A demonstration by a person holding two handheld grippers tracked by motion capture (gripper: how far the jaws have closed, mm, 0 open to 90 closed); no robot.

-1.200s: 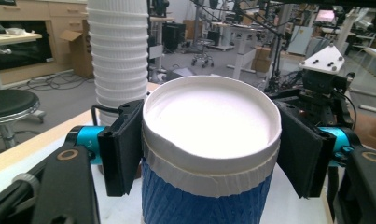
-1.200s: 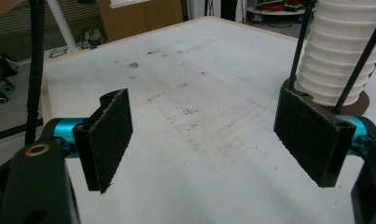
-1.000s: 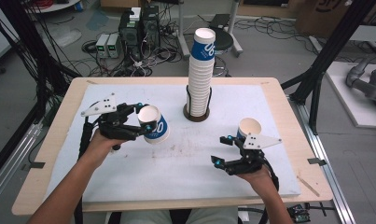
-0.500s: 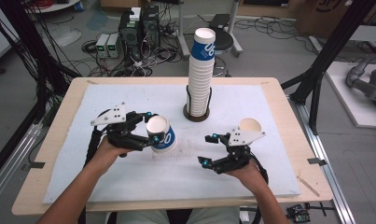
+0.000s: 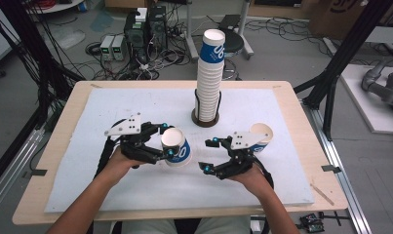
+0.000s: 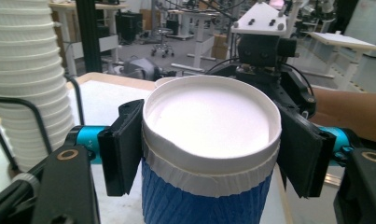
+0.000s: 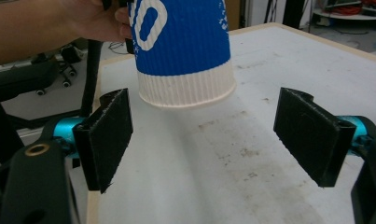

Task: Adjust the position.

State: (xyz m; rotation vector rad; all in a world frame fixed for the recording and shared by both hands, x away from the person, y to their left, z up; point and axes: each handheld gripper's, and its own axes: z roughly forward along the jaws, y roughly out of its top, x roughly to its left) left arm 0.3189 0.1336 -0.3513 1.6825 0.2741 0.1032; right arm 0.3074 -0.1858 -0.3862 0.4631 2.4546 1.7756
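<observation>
Your left hand-held gripper is clamped on a blue-and-white paper cup. Its two black pads press the cup's ribbed wall on opposite sides, just under the white rim, as the left gripper view shows. In the high view the cup is tilted, mouth turned up and back toward that gripper, base pointing toward your right hand. The cup hangs clear of the table; its pale base shows above the white mat in the right gripper view.

Your right hand-held gripper stands with jaws wide apart and nothing between the pads. In its own view the held cup's base sits ahead of it, above and between the two black pads, not touching either. The two grippers face each other, near but apart.

Behind the right hand-held gripper, just past its grey plate, a second paper cup rests on the mat, mouth open to the camera; whether it stands upright or lies tipped you cannot tell.

Farther out, beyond the gap between both grippers, a tall stack of cups stands upright in a dark wire holder near the table's far edge. The same stack fills the left border of the left gripper view.

The mat under the right gripper carries faint brownish stains.
</observation>
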